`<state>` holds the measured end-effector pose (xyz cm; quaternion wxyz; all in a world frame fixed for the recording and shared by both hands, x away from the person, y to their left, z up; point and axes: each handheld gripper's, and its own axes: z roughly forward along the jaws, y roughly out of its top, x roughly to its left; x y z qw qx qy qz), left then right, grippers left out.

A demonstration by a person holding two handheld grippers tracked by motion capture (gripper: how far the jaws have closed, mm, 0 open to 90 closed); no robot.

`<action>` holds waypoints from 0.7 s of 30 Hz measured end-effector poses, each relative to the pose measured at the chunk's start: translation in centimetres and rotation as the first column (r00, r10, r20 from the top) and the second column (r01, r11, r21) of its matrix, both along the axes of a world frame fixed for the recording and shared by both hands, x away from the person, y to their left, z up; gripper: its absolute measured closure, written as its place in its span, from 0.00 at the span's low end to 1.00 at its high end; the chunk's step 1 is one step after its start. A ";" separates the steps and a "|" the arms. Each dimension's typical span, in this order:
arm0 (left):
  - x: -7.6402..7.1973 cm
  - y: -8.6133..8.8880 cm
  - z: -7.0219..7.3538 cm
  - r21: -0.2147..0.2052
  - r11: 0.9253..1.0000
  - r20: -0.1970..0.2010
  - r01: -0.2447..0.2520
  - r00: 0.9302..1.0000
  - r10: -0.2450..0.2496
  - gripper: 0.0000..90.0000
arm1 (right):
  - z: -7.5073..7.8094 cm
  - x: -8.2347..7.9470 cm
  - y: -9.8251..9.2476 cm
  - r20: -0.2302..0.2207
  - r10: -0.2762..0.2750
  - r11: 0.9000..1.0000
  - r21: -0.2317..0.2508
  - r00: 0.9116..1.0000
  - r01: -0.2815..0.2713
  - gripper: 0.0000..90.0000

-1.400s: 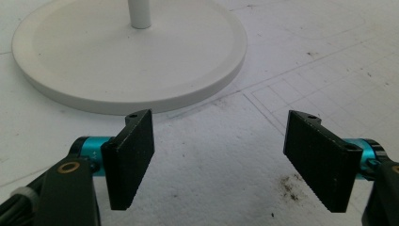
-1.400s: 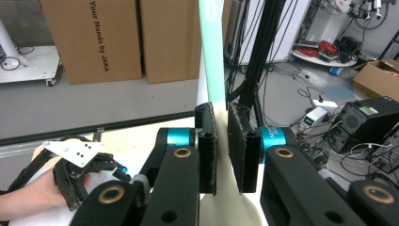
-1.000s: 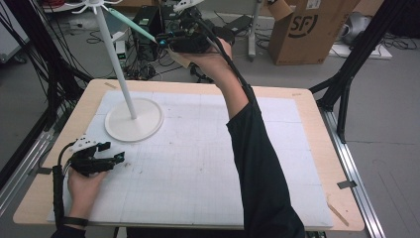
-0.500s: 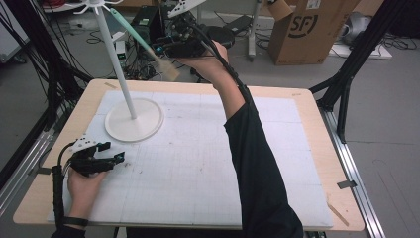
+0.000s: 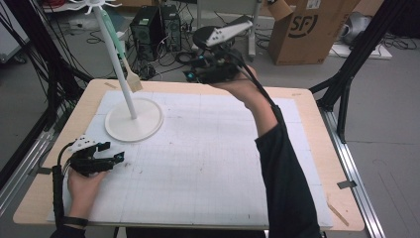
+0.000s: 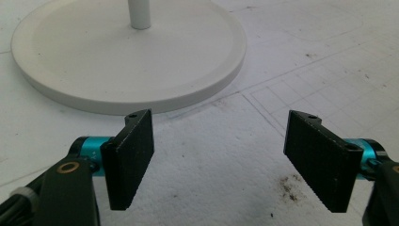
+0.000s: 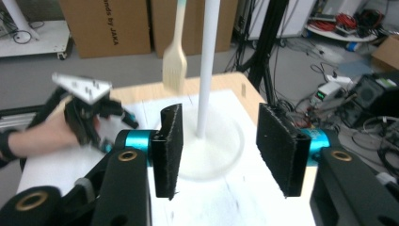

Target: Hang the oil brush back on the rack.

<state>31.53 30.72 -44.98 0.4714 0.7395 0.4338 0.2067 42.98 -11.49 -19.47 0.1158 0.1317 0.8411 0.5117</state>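
High view: pastry brush (image 5: 128,69) hangs from the white stand (image 5: 133,120), swinging free beside the pole. Right gripper (image 5: 195,75) fingers have just been opening, nothing between them, so hanging looks done. Left gripper (image 5: 115,152) rests open on the desk (image 5: 208,163).

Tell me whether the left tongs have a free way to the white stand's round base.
Probably yes. The left tongs rest open on the mat with nothing between them and the round base just ahead. The brush hangs higher up the stand, and the right tongs are off at the far edge.
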 end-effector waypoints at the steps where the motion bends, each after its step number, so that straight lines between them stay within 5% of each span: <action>1: 0.0 0.0 0.0 -0.003 1.000 0.001 -0.002 1.000 0.002 0.28 | -0.6 -0.2 -0.9 -0.002 -0.005 1.000 -0.001 1.000 0.005 0.54; 13: 0.0 0.1 0.0 -0.010 1.000 -0.001 -0.002 1.000 0.002 0.27 | -8.7 -4.8 -10.7 -0.052 -0.068 0.996 0.060 0.996 0.071 0.43; 21: 0.0 0.1 0.0 -0.009 1.000 0.000 -0.003 1.000 0.003 0.27 | -14.8 -7.8 -16.0 -0.108 -0.152 0.981 0.102 0.982 0.163 0.39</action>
